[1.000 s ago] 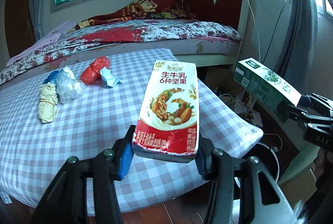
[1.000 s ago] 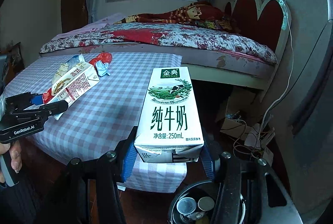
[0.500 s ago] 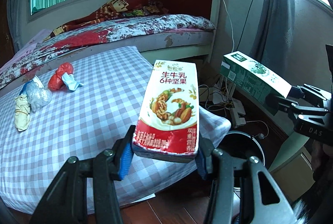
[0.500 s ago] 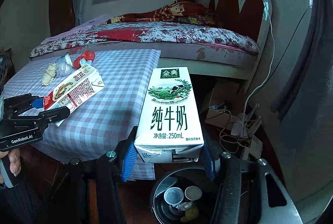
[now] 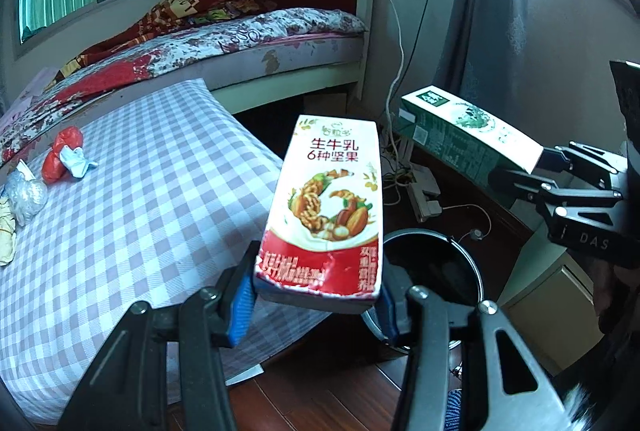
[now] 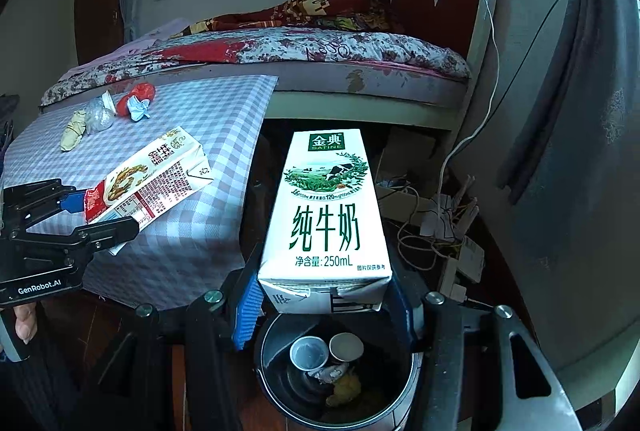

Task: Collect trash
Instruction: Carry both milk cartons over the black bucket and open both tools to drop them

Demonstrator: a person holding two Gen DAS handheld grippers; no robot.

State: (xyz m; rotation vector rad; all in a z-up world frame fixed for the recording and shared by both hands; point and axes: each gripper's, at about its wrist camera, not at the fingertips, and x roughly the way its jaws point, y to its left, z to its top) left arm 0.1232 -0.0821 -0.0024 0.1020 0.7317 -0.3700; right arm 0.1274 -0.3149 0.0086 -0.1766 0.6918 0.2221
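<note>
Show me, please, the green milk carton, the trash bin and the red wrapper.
green milk carton (image 6: 326, 207), right wrist view, front face.
trash bin (image 6: 404, 387), right wrist view, inner wall.
red wrapper (image 5: 64, 153), left wrist view, middle.

The green-and-white milk carton (image 6: 326, 219) reads "金典 SATINE", "纯牛奶", "净含量: 250mL". The red carton (image 5: 326, 209) reads "生牛乳 6种坚果". The left tool (image 6: 96, 215) bears "GenRobot.AI"; the right tool (image 5: 532, 171) bears "DAS".

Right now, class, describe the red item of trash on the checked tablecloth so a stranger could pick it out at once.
Find the table with the checked tablecloth in front of the bed. A small cluster of trash lies near its far edge. The crumpled red bag is the only red piece there, beside a pale blue-white wad, with a clear plastic bundle farther along.
</note>
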